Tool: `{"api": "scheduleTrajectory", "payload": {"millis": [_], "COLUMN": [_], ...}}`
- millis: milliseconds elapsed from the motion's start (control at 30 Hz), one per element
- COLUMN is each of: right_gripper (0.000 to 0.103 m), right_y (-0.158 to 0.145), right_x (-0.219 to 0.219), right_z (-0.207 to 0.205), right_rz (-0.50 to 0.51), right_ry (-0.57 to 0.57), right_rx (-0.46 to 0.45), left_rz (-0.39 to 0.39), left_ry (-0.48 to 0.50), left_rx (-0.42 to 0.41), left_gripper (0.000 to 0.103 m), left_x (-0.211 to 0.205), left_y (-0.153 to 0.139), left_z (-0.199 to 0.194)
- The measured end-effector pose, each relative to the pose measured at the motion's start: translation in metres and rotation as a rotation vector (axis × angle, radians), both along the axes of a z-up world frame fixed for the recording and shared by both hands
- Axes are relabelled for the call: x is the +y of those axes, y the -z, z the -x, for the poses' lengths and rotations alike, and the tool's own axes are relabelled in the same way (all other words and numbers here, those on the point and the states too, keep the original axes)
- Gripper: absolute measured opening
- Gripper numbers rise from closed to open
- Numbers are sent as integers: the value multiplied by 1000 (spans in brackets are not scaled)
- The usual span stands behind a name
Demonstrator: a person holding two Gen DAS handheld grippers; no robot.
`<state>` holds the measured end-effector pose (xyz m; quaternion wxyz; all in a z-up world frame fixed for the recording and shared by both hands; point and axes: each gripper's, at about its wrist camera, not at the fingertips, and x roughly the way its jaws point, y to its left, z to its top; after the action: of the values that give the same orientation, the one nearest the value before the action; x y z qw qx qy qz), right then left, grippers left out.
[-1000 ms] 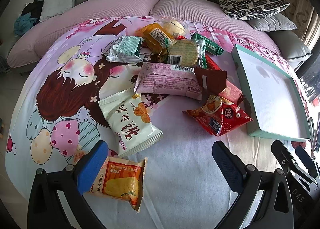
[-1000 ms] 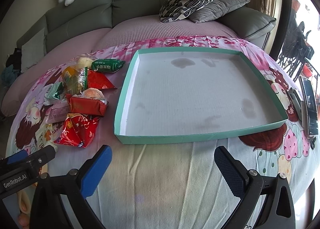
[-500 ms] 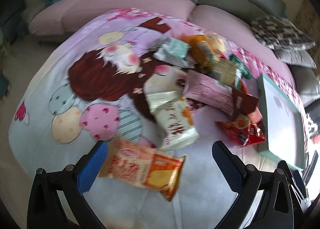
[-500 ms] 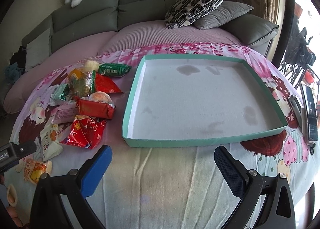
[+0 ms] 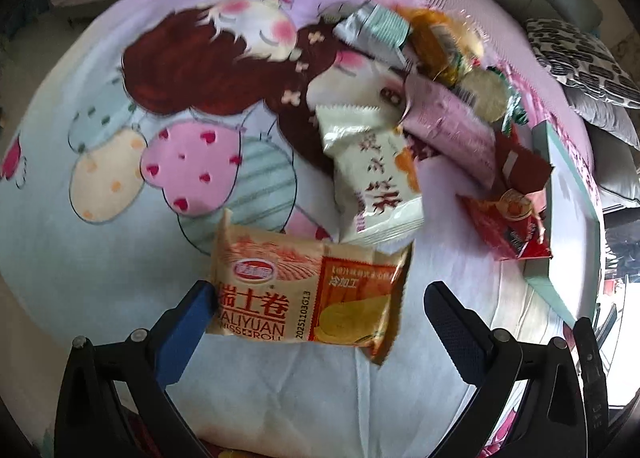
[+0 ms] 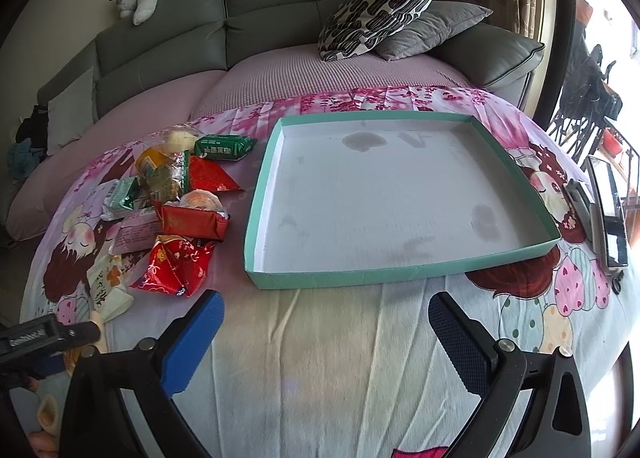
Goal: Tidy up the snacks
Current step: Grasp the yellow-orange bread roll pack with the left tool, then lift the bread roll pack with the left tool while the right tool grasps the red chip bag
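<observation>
Orange and cream plastic film fills the space between our left gripper's (image 5: 316,322) 2 fingers: the Swiss roll packet (image 5: 308,290) lies flat on the cartoon-print sheet (image 5: 100,258), its long side running across the jaws. We hold the left gripper with its fingers spread wide; the blue pad (image 5: 184,334) on one side sits at the packet's edge, while the dark pad (image 5: 456,334) on the other stands well clear of it, so nothing is clamped yet. We judge this straddling pose is a line-up for a pinch across the packet.

Our right gripper (image 6: 324,342) waits above bare sheet just in front of the teal tray (image 6: 400,276), fingers equally wide apart and empty. Holding it there keeps it out of the left side's way and near the place where snacks should end up.

The tray has a white floor with a few grey stains and no snacks in it, so we judge the sorting has barely begun. The snack pile (image 6: 172,209) sits beside the tray's left wall, with red, green, pink and yellow wrappers overlapping. The Swiss roll packet lies apart from that heap, nearest us, just below a white packet (image 5: 372,181) with an orange picture. It looks puffy, crinkled and slippery, with bold red print and a sawtooth seal at each end.
</observation>
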<state>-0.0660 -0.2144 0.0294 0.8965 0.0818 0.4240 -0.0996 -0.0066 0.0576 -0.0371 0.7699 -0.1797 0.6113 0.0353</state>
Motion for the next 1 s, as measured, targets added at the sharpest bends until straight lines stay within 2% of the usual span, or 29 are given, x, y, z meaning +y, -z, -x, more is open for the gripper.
{"api": "scheduleTrajectory", "payload": {"millis": [133,233,367,567,700,1000], "right_gripper": [103,103,103,103,103,103], "right_y": [-1,0,1,2,3,1], "right_x": [2,2,0,0,0,6], "right_z": [1,1,1,0,0,-2], "right_rz": [0,-4,-11,-13,-14,-8], "right_ry": [-4,-1,4,3,2,-18], "right_rx": [2,4,10,15,16,12], "left_rz": [0,-9,-7,1,4,-32], "left_ry": [2,-13,-22,-44,-55,-52], "left_rx": [7,8,12,-2,-25,-86], "left_gripper": [102,91,91,83,78,77], "left_x": [-2,-1,1,10,19,28], "left_y": [3,4,6,5,-3,-27], "left_z": [0,-1,-2,2,6,13]}}
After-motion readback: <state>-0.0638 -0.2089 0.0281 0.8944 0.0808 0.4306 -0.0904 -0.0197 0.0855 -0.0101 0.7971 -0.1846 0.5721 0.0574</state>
